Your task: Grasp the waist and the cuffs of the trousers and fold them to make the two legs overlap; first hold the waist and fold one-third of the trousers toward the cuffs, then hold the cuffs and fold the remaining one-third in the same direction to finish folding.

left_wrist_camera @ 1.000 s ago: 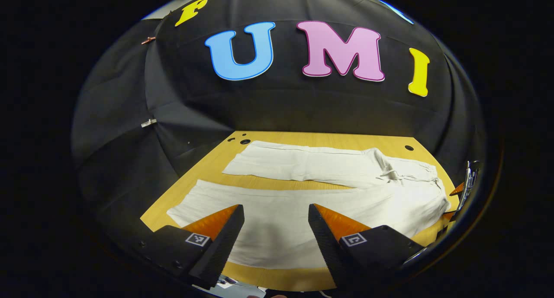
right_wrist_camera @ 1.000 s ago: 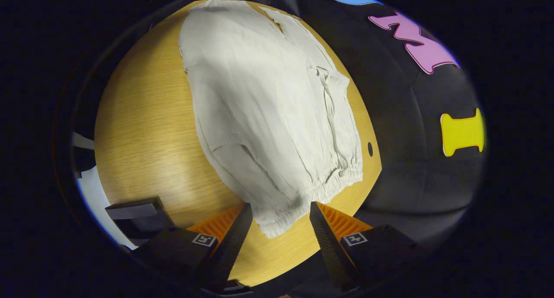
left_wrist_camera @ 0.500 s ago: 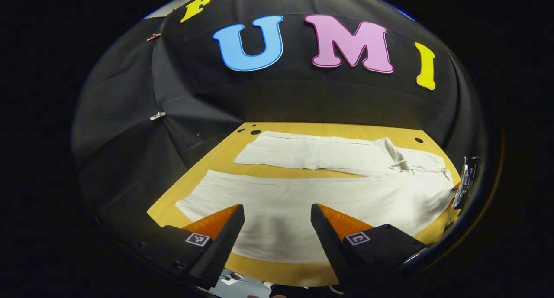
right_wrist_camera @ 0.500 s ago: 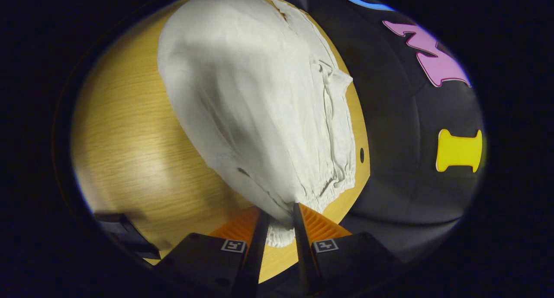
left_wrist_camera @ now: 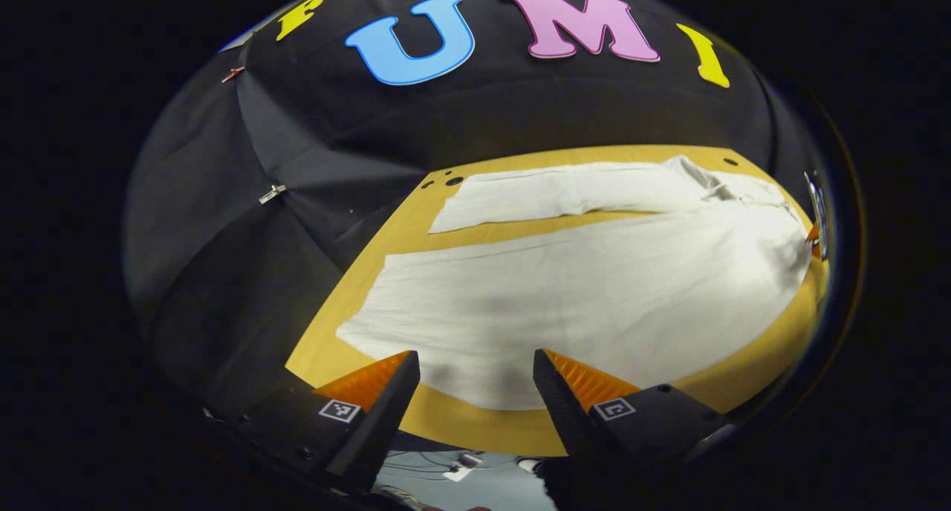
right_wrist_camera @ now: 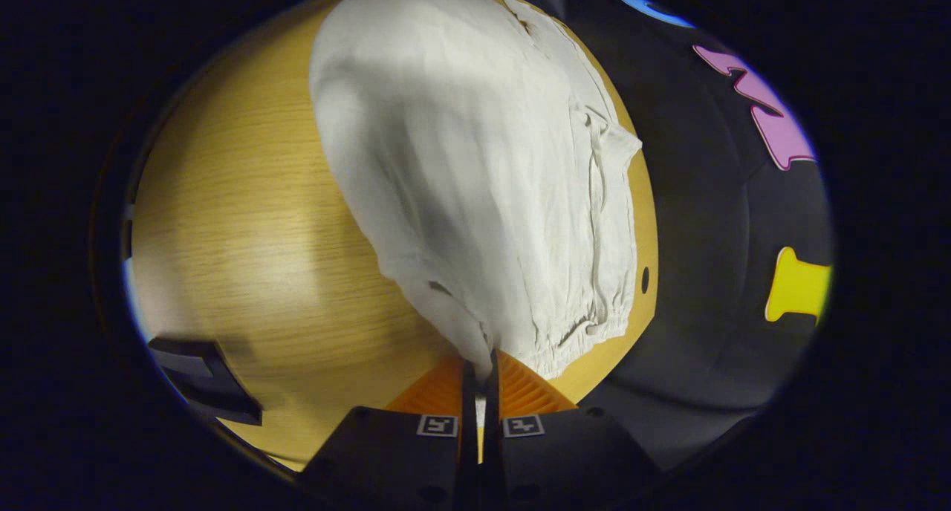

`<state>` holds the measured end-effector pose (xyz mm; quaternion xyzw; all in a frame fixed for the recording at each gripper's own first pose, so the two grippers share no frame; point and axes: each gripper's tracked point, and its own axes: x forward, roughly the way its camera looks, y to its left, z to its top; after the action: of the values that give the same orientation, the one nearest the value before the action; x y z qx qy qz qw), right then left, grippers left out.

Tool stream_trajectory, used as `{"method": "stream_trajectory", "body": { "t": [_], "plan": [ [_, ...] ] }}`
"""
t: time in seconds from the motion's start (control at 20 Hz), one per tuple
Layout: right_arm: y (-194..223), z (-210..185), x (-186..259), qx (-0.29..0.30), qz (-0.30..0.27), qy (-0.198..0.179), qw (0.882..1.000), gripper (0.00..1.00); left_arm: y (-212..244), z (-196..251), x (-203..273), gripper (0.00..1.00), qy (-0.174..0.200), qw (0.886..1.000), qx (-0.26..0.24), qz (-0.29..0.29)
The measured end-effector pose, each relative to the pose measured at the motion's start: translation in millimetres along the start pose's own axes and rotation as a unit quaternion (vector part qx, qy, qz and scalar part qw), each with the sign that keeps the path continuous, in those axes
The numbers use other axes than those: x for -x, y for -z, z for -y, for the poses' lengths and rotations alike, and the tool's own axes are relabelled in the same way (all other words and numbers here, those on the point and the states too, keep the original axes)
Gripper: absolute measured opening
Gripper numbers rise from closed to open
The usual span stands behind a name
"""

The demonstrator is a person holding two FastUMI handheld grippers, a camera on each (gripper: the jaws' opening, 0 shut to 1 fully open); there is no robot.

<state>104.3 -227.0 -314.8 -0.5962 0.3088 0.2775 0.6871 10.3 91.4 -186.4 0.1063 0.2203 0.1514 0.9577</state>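
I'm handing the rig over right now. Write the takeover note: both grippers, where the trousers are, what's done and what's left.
Right gripper: shut on the waist of the trousers, at its near corner, pinching the fabric between both fingers.
Left gripper: open, hovering over the near leg, nothing held.
Trousers: spread flat on the wooden table, legs side by side with a strip of table between them, the far leg nearer the booth wall.
Done: waist grasped.
Left: grasp the near cuff, lay the legs over each other, then fold the waist third and the cuff third.
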Motion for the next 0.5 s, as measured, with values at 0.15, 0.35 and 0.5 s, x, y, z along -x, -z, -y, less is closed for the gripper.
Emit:
{"method": "stream_trajectory", "body": {
  "t": [0.15, 0.35, 0.5],
  "plan": [
    [0, -2, -2, -0.014, -0.005, -0.019, 1.000, 0.05, 16, -49, -21, 0.97, -0.022, 0.995, -0.097, -0.009],
    [0, -3, -1, 0.017, -0.005, -0.007, 1.000, 0.06, 43, -93, -47, 0.97, -0.020, 0.967, -0.254, -0.025],
    [3, -1, -2, 0.012, -0.011, -0.009, 1.000, 0.05, 60, -114, -72, 0.96, -0.012, 0.935, -0.350, -0.049]
  ]
}}
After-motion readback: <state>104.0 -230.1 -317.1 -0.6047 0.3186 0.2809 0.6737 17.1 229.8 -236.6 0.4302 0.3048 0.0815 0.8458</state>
